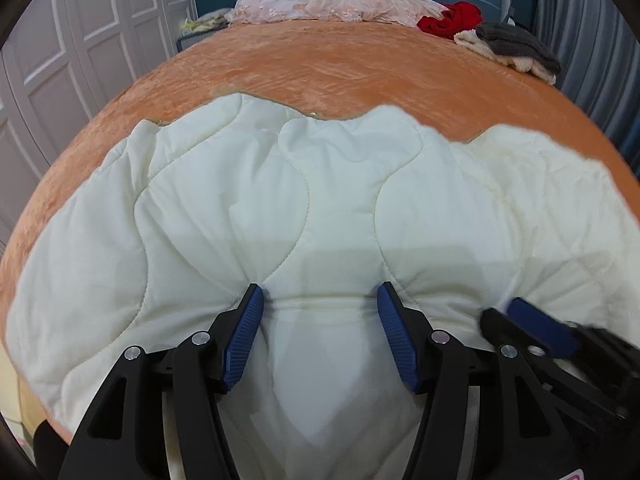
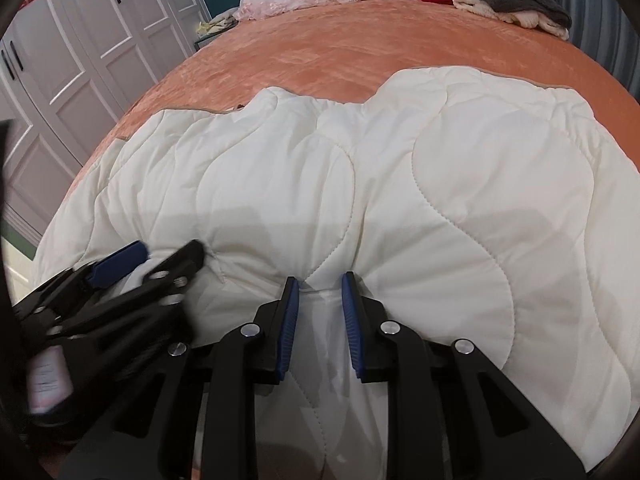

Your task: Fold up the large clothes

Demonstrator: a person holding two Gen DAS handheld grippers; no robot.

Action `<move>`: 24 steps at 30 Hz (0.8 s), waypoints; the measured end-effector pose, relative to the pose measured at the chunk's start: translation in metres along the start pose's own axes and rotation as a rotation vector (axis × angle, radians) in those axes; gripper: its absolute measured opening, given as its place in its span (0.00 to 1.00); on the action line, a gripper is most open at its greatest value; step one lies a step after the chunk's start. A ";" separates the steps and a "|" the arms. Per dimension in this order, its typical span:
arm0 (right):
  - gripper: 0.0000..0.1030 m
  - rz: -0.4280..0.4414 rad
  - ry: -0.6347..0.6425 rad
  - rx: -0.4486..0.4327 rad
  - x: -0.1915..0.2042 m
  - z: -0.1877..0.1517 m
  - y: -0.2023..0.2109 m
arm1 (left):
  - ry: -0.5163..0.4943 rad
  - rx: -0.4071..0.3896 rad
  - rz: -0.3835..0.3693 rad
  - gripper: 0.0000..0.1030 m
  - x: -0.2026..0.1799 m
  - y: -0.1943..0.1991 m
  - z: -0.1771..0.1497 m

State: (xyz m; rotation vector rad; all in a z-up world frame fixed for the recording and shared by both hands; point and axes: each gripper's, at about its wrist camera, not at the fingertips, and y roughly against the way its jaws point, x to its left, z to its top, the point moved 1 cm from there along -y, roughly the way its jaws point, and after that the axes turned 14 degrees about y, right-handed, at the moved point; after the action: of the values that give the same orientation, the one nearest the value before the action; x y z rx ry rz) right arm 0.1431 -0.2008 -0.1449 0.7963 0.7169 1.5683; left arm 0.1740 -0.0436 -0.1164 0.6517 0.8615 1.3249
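- The cream quilted garment (image 1: 320, 200) lies spread across the near half of the orange bedspread (image 1: 320, 60), its wavy stitch lines running away from me and its far edge rumpled into humps.
- Its near edge is gathered up toward me, and both my grippers have hold of that edge.
- My left gripper (image 1: 320, 300) has its blue pads (image 1: 244, 336) set fairly wide, with a thick bunch of the cream fabric filling the space between them; the cloth puckers at both tips, so I read it as pinching a fat fold.
- My right gripper (image 2: 320, 284) stands much narrower, its pads (image 2: 288, 320) pressed on a thin ridge of the same fabric, with creases fanning out from the tips.
- The two grippers sit just beside each other along the edge; each shows as a blurred black-and-blue shape at the side of the other's view.
- Both point steeply down at the bed.
- At the far end of the bed lies a pale pink lacy cover (image 1: 320, 2), heaped up.
- To its right sit a red garment (image 1: 450, 20) and a grey and cream pile of knitwear (image 1: 516, 48), well apart from the cream piece.
- White panelled wardrobe doors (image 2: 80, 40) stand along the left side.
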 end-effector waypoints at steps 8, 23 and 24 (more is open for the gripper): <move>0.23 0.057 -0.027 0.022 0.008 0.019 0.034 | 0.257 0.002 -0.069 0.62 0.095 0.080 -0.001; 0.21 0.084 0.073 0.099 0.071 -0.004 0.020 | 0.710 0.227 -0.228 0.70 0.195 0.030 -0.005; 0.21 0.084 0.071 0.102 0.070 -0.004 0.018 | 0.722 0.231 -0.235 0.74 0.196 0.026 -0.004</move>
State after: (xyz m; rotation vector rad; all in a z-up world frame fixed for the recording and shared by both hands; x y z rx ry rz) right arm 0.1230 -0.1335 -0.1253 0.8588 0.8292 1.6529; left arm 0.1618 0.1535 -0.1288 0.2165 1.6402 1.2601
